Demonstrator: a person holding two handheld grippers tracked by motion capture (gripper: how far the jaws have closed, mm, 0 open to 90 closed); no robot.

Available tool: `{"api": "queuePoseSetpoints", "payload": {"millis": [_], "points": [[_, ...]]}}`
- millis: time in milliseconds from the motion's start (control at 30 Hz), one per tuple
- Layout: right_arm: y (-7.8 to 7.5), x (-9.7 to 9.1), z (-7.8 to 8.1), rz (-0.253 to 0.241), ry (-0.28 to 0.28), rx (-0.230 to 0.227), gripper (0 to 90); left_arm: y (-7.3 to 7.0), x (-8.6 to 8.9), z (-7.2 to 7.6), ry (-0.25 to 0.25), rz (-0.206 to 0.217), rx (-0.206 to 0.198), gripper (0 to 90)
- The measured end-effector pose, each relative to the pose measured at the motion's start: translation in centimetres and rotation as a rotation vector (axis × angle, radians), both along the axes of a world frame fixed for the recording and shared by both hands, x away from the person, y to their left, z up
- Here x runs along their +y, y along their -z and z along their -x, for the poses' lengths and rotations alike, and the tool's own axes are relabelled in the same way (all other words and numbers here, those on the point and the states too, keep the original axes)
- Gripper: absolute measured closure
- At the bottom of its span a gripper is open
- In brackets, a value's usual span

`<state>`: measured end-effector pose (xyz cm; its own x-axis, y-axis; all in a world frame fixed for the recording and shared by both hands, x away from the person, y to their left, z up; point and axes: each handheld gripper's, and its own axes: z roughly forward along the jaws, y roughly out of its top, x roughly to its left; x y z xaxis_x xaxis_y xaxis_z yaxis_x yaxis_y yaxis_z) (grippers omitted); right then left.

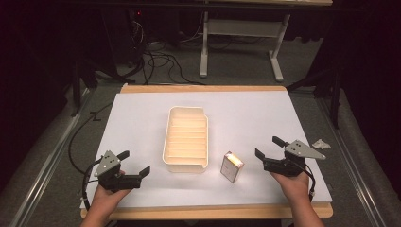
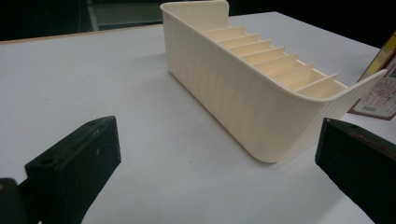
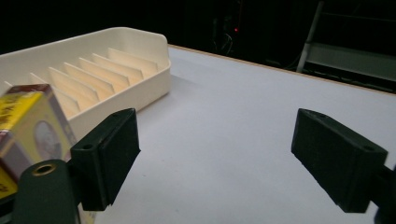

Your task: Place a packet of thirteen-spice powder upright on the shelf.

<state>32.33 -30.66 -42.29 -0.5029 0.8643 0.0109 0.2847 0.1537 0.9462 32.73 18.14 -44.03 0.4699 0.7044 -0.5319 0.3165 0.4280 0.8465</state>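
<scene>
A cream ribbed tray (image 1: 186, 163) with several slots lies in the middle of the white table sheet; its side wall (image 2: 243, 98) and its far wall (image 3: 93, 44) appear in the gripper views. A small printed box (image 1: 231, 166) stands just right of the tray's near end, seen also as a box edge (image 2: 380, 79) and a close box (image 3: 28, 126). My left gripper (image 1: 134, 163) rests at the near left, open, nothing between its jaws. My right gripper (image 1: 269, 146) sits at the near right, open and empty, right of the box.
The white sheet (image 1: 142, 118) covers a wooden table top (image 1: 203, 88). A small crumpled scrap (image 1: 321, 143) lies off the sheet's right edge. Cables (image 1: 161, 61) and a desk frame (image 1: 241, 38) stand on the dark floor behind.
</scene>
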Motion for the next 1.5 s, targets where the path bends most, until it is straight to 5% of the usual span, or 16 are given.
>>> {"api": "queuePoseSetpoints", "payload": {"millis": [1500], "points": [[-1.5,0.9,1.2,-0.031,-0.033,-0.013,7.4,-0.4,-0.2,-0.2,-0.003,-0.033,-0.009,0.7]]}}
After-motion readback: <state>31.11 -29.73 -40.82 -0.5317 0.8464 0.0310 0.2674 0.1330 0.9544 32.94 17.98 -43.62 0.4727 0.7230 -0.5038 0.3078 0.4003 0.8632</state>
